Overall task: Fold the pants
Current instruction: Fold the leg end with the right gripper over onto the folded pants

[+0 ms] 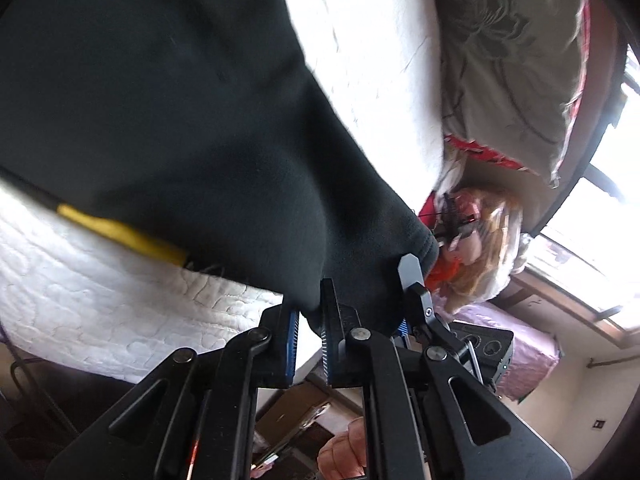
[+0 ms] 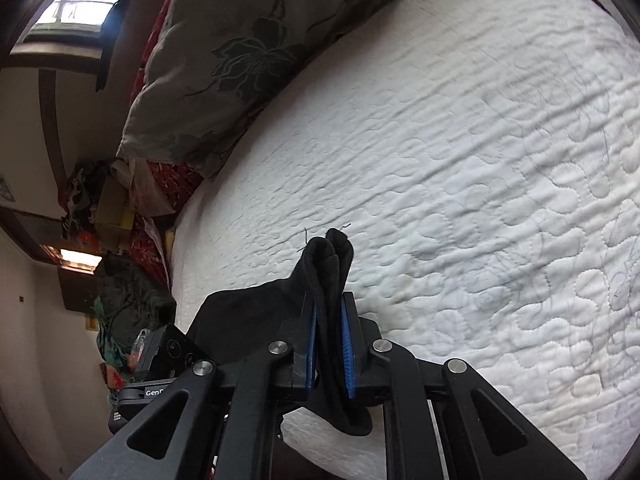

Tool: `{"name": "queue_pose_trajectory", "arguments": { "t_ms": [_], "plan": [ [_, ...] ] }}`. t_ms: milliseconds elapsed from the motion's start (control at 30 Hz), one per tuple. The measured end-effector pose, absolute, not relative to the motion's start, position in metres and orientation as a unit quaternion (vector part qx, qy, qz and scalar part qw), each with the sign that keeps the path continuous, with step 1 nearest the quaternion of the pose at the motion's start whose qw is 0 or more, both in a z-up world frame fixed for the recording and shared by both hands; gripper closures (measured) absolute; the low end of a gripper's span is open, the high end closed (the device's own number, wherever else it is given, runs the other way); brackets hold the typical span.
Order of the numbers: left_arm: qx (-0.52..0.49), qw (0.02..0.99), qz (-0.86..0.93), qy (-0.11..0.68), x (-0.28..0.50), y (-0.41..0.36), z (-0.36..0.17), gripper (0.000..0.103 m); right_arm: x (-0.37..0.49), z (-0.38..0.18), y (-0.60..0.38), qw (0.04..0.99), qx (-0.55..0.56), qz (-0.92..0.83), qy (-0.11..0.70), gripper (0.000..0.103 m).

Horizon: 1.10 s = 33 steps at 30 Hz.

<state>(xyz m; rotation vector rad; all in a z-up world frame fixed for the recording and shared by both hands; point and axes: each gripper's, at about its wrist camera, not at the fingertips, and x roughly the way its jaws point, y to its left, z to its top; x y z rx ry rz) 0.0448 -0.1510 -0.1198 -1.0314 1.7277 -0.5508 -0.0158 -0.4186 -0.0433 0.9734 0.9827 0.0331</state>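
1. Two edges of the pants (image 1: 168,112) are pinched: left claw (image 1: 310,300) and right claw (image 2: 329,316) are both clenched on cloth.
2. Pants are held above the bed (image 2: 480,160); folding is judged barely begun.

White quilted mattress (image 2: 460,152) lay bare and open ahead of and to the right of the right gripper (image 2: 329,340); nothing stood on that stretch. Grey floral pillow (image 2: 224,64) blocked the far-left edge, with cluttered boxes and cloth (image 2: 108,208) heaped beyond it. In the left wrist view, black pants (image 1: 160,120) hung across most of the way forward.
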Motion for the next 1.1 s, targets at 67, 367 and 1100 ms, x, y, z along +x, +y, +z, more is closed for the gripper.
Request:
{"name": "queue_pose_trajectory", "arguments": {
  "t_ms": [67, 367, 1100],
  "plan": [
    [-0.442, 0.503, -0.229, 0.707, 0.048, -0.135, -0.116, 0.096, -0.010, -0.033, -0.407, 0.775, 0.439, 0.020, 0.454, 0.093],
    [-0.514, 0.493, -0.214, 0.669, 0.064, -0.059, -0.115, 0.095, 0.028, 0.000, -0.332, 0.786, 0.403, 0.054, 0.466, 0.093],
    [-0.563, 0.518, -0.137, 0.629, 0.071, 0.079, -0.153, 0.098, 0.099, -0.071, -0.171, 0.738, 0.366, 0.065, 0.563, 0.077]
  ]
}}
